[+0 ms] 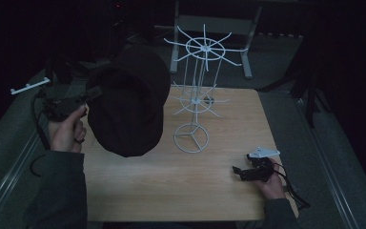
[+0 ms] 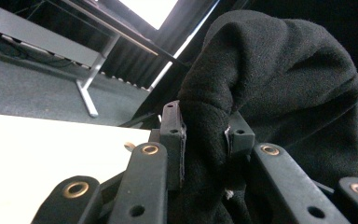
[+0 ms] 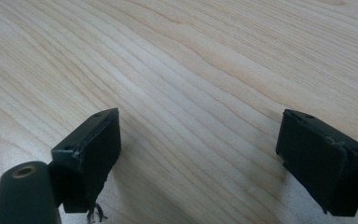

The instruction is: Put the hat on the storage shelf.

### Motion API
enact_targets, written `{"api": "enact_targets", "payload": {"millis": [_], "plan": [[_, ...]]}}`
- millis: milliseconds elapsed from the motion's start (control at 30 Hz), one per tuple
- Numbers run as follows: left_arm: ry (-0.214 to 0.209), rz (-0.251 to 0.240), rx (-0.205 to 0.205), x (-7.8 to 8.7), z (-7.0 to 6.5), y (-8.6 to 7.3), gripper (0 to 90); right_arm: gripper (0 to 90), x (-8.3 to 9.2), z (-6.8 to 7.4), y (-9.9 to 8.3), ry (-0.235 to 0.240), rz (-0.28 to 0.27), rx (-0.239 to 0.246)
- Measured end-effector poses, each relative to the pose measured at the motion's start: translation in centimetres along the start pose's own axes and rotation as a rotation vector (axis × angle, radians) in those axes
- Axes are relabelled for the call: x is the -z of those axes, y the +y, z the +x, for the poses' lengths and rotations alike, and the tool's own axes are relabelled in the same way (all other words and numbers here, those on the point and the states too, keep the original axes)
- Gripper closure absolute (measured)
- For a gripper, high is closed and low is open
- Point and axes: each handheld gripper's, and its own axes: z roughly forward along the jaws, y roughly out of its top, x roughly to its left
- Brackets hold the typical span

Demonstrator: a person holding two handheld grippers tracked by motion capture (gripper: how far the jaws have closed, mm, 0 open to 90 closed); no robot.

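- Your left gripper (image 1: 88, 95) is clamped on a black beanie (image 1: 126, 102); in the left gripper view a fold of the cloth (image 2: 205, 135) sits pinched between both pads.
- Beanie: soft fleece-like knit, matte, fuzzy nap, rounded dome shape with a thick rolled edge. It hangs in the air over the left part of the table, just left of the wire rack, not touching it as far as the high view shows.
- No label, tag or writing readable on the beanie.
- Your left hand (image 1: 66, 131) wraps the gripper body from below; dark sleeve, cable looping off the left side.
- Your right gripper (image 1: 248, 172) rests low at the near right of the table (image 1: 171, 191), jaws spread wide with nothing between them; the right gripper view has bare wood (image 3: 191, 70) between the two black pads.
- Pads are blocky, hard black plastic with small screw holes; brass-coloured rivets on the linkage arms.
- Grey three-cornered plate (image 1: 263, 153) sits on top of the right gripper.
- Wire rack (image 1: 198, 90): thin white metal rod, two spoked wheels of curved hooks on a centre post, round ring base standing on the table's middle.
- Table top: pale wood, smooth, fine straight-to-wavy grain, square-cornered.
- No brand or lettering readable anywhere.
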Motion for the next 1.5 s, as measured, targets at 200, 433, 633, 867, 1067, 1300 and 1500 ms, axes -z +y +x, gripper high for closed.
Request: {"api": "enact_targets", "payload": {"millis": [200,433,633,867,1067,1300,1500], "plan": [[-0.011,-0.011,0.000,-0.2,-0.3,0.4,75.7,13.7,0.0,0.0,0.0,0.000,0.000,0.000],[-0.023,-0.020,-0.001,-0.5,-0.7,0.8,75.8,13.7,0.0,0.0,0.0,0.000,0.000,0.000],[-0.039,-0.034,0.005,-0.6,-1.0,1.1,75.7,13.7,0.0,0.0,0.0,0.000,0.000,0.000],[-0.054,-0.050,0.010,-0.8,-1.3,1.6,75.7,13.7,0.0,0.0,0.0,0.000,0.000,0.000],[-0.063,-0.053,0.007,-1.1,-1.7,2.0,75.7,13.7,0.0,0.0,0.0,0.000,0.000,0.000],[-0.084,-0.060,0.016,-1.8,-1.9,2.5,75.7,13.7,0.0,0.0,0.0,0.000,0.000,0.000],[-0.100,-0.062,0.024,-2.3,-2.0,2.9,75.7,13.7,0.0,0.0,0.0,0.000,0.000,0.000]]}}
